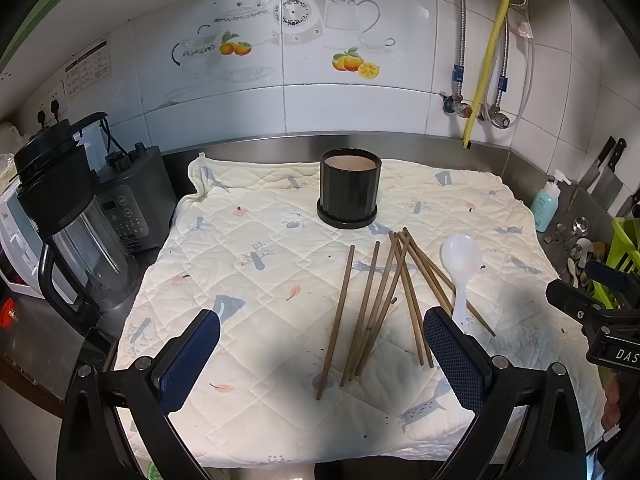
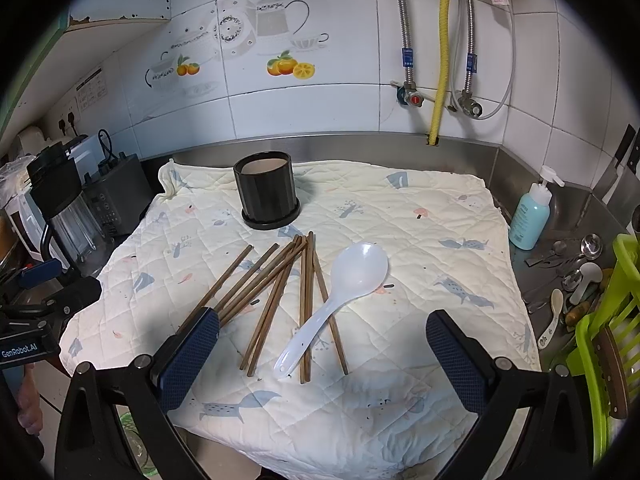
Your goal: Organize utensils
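Several brown wooden chopsticks lie fanned out on a quilted cloth, also in the right wrist view. A white plastic spoon lies beside and partly over them, bowl up. An empty black cylindrical holder stands upright on a saucer behind them. My left gripper is open and empty, above the cloth's near edge. My right gripper is open and empty, hovering over the near ends of the chopsticks and the spoon handle.
A blender and a dark appliance stand at the left. A blue soap bottle, loose metal spoons and a green rack are at the right. Knives hang on the right wall.
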### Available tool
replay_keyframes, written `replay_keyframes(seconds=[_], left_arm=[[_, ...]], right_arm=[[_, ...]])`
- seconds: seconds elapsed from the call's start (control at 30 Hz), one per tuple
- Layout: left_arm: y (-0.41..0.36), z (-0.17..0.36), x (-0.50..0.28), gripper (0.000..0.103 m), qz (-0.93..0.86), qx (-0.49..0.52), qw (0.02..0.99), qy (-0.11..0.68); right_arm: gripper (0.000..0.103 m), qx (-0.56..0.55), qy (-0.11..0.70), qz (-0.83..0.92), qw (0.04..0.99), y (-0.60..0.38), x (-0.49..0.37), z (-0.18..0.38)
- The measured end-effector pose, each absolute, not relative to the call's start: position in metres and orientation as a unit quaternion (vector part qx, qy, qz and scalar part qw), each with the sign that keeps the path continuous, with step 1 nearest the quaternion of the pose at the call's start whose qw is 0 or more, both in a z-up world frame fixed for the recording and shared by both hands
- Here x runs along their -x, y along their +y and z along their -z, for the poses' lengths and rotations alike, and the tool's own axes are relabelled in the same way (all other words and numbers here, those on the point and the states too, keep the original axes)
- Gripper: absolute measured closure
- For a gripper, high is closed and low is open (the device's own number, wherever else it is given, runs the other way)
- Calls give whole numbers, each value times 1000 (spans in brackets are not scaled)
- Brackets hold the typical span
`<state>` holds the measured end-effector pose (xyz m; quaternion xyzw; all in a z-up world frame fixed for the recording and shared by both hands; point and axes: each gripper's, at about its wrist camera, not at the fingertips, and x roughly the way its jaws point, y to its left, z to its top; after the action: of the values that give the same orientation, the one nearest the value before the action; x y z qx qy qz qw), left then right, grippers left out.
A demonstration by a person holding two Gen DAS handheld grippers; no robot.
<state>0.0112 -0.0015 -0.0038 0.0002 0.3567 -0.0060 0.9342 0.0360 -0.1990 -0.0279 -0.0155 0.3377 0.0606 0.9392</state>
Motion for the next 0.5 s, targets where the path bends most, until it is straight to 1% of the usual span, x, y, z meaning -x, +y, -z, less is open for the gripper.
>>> replay_keyframes(seconds=[0.5], left_arm=[[-4, 1, -7, 0, 3, -5, 936, 353]], right_arm=[[0, 11, 333, -64, 941, -199, -33, 28]])
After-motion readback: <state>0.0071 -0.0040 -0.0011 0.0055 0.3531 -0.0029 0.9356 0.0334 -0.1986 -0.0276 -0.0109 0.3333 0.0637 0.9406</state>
